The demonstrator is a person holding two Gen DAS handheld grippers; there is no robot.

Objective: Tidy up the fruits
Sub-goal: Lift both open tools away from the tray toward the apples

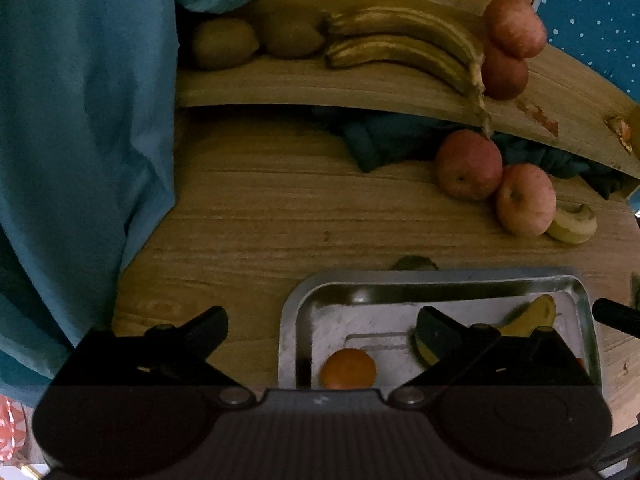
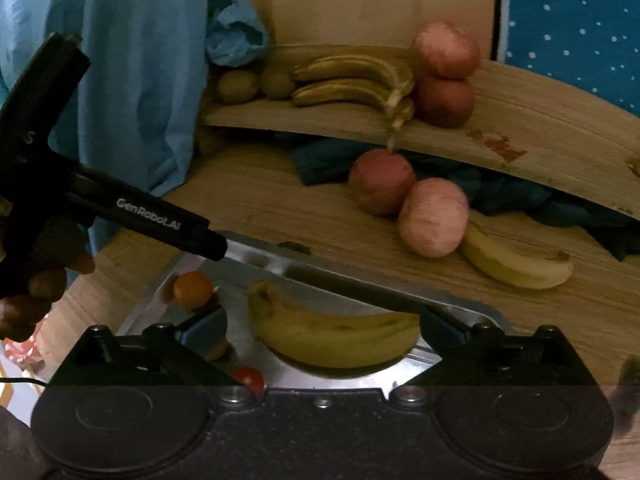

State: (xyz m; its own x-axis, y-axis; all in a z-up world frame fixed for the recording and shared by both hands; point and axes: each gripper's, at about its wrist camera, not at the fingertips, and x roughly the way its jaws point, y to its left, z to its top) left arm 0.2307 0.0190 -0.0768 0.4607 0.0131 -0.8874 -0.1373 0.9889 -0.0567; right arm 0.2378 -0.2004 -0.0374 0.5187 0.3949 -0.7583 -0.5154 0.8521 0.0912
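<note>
A metal tray (image 1: 440, 280) lies on the wooden table. In it are an orange (image 1: 348, 368) and a yellow banana (image 2: 332, 332). My right gripper (image 2: 322, 324) is open low over the tray, with the banana lying between its wide-spread fingers and a gap at the left fingertip. My left gripper (image 1: 322, 320) is open and holds nothing, straddling the tray's left rim above the orange. Two pink apples (image 1: 468, 164) (image 1: 526, 200) and a loose banana (image 2: 516, 264) rest on the table beyond the tray. A small red tomato (image 2: 248, 378) sits in the tray near my right gripper.
A raised wooden board (image 1: 320, 84) at the back carries two kiwis (image 1: 224, 42), two bananas (image 1: 400, 44) and two stacked apples (image 1: 514, 26). Dark cloth (image 1: 384, 140) lies under it. Blue fabric (image 1: 80, 120) hangs at the left. A hand (image 2: 36, 288) holds the left tool's black body (image 2: 160, 220).
</note>
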